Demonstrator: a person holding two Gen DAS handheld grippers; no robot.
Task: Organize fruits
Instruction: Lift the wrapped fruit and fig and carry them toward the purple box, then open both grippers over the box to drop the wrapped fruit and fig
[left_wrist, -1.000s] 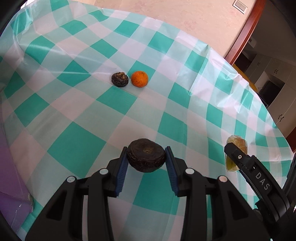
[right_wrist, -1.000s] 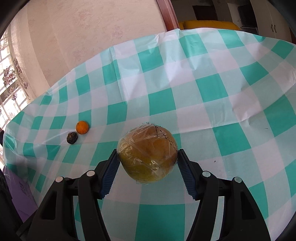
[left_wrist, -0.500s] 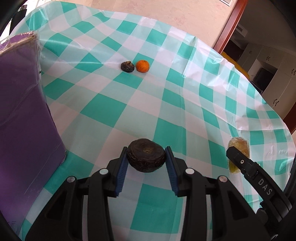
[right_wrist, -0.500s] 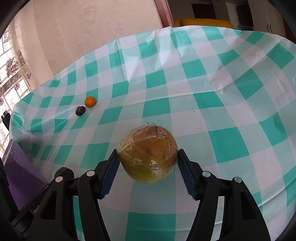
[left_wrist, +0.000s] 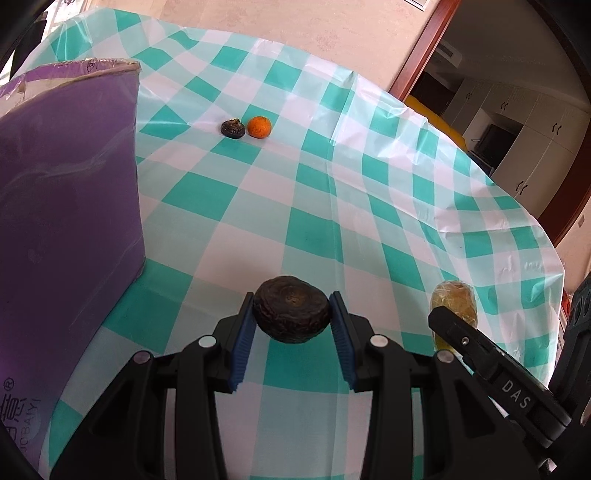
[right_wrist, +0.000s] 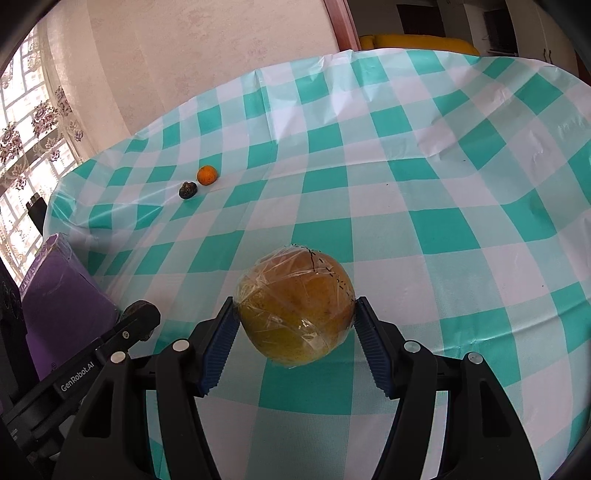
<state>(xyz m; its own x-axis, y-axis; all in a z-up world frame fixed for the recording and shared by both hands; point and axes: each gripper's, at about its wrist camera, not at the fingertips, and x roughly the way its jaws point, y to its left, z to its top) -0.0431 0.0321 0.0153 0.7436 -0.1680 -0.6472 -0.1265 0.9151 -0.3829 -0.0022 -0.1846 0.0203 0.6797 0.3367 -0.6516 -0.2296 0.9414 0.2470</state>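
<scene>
My left gripper (left_wrist: 291, 314) is shut on a dark wrinkled fruit (left_wrist: 291, 314) and holds it above the checked tablecloth. My right gripper (right_wrist: 295, 314) is shut on a yellow fruit wrapped in plastic film (right_wrist: 295, 310), also held above the cloth; that fruit shows in the left wrist view (left_wrist: 454, 302) at the right. Far back on the cloth lie a small orange (left_wrist: 259, 126) (right_wrist: 207, 174) and a small dark fruit (left_wrist: 233, 128) (right_wrist: 188, 189), side by side.
A purple box (left_wrist: 66, 206) (right_wrist: 59, 295) stands at the left, close to my left gripper. The green and white checked cloth (left_wrist: 332, 206) covers a round table. A wall and a doorway lie beyond the table's far edge.
Both grippers have pulled back and up with their fruits. The purple box has come into view at the left and the far fruits look smaller.
</scene>
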